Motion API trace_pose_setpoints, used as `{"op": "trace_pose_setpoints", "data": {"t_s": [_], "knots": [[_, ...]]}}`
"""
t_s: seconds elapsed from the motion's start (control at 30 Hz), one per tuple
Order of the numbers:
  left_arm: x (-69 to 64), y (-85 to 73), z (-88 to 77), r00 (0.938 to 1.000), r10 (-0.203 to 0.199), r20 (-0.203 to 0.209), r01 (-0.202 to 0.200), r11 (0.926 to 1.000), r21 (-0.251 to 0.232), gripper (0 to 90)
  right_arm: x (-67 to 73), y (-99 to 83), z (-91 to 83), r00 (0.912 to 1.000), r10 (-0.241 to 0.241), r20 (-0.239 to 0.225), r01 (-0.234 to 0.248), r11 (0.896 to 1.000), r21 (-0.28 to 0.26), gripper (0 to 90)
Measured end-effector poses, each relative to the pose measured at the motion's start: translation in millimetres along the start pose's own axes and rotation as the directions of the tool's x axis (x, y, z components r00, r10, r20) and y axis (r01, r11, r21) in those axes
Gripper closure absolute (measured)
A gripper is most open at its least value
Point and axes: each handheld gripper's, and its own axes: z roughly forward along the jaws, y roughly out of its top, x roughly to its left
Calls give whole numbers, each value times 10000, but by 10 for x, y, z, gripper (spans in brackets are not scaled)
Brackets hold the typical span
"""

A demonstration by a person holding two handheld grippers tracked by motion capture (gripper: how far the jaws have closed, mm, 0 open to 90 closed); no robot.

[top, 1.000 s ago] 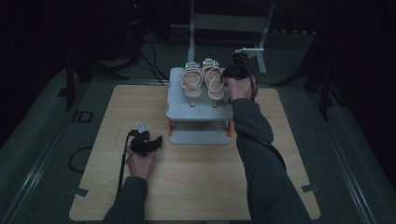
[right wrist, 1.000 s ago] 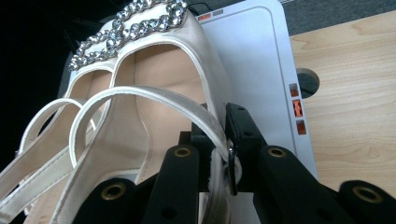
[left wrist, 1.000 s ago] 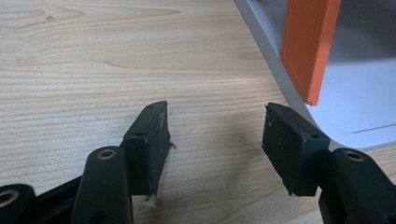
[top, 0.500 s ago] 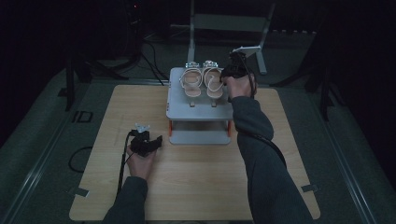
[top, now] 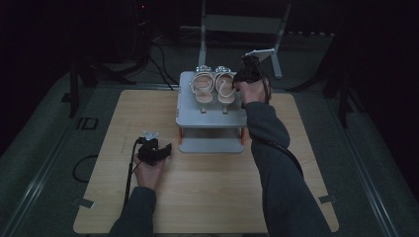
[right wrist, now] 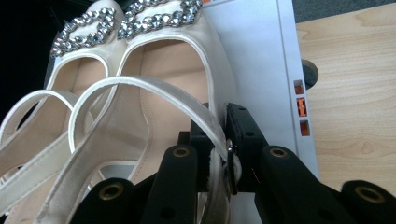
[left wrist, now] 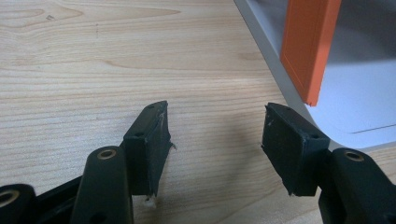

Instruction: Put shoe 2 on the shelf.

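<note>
Two cream sandals with jewelled toe bands sit side by side on the top shelf of a small grey rack (top: 212, 118). The right sandal (top: 226, 88) has its ankle strap (right wrist: 154, 88) pinched between the black jaws of my right gripper (right wrist: 219, 140), which is shut on it at the rack's right rear (top: 242, 79). The left sandal (top: 201, 89) lies just beside it. My left gripper (top: 165, 148) rests low over the wooden table, left of the rack's front, its jaws (left wrist: 215, 135) open with bare wood between them.
The rack has orange legs (left wrist: 310, 46) and a lower grey shelf (top: 211, 145). It stands on a light wooden tabletop (top: 207, 197). A grey metal frame (top: 242, 24) stands behind the table in the dark. Cables trail off the table's left side.
</note>
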Motion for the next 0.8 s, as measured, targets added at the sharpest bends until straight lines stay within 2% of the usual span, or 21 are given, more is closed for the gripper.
{"op": "trace_pose_setpoints", "data": {"t_s": [0.23, 0.37, 0.4, 0.5, 0.8], "knots": [[1, 0, 0, 10000, -1, 3, 1, 10000, 0, 416, -22, -3, 19, 9999, -1, -117, 1, 10000, 29, 806], [1, 0, 0, 10000, -6, 3, 6, 10000, 3, 416, -30, 0, 20, 9995, -62, -316, 60, 10000, -74, 711], [1, 0, 0, 10000, -6, 3, 6, 10000, 3, 416, -30, 0, 20, 9995, -62, -316, 60, 10000, -74, 711], [1, 0, -1, 10000, -10, 3, 10, 10000, 9, 415, -31, 6, 0, 9976, -336, -610, 319, 9991, -278, 618], [1, 0, 0, 10000, -10, 2, 10, 10000, -2, 415, 26, 22, -139, 9941, -785, -749, 733, 9948, -705, 551]]}}
